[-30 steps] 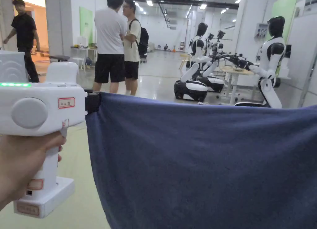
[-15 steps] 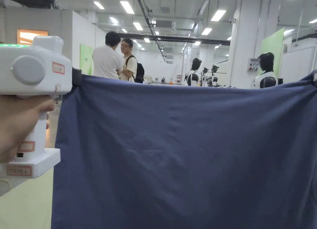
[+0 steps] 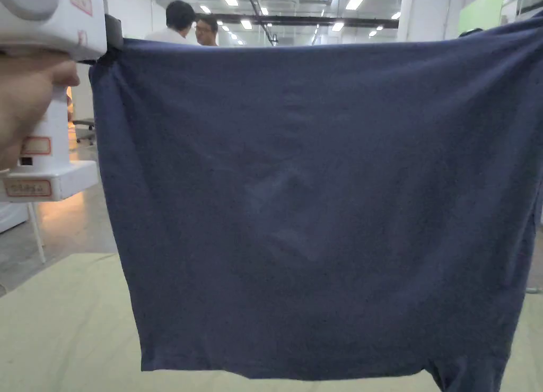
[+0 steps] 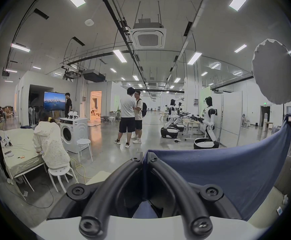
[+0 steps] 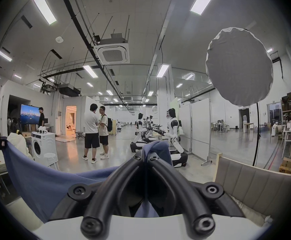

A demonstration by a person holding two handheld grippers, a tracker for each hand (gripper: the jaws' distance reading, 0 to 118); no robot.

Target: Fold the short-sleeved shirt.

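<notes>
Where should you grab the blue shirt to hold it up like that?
Pinch the shirt at its two top corners, coming from each side. The left gripper and right gripper are shut there, so the cloth hangs flat above the table.

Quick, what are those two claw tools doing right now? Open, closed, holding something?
Left gripper: closed, clamped on one top corner of the blue shirt.
Right gripper: closed, clamped on the shirt's other top corner.

Shirt point(image 3: 318, 197): one
Grippers: two, left gripper point(image 4: 146, 159), right gripper point(image 5: 145, 154)
Washing machine point(image 4: 73, 133): one
Standing people: three
</notes>
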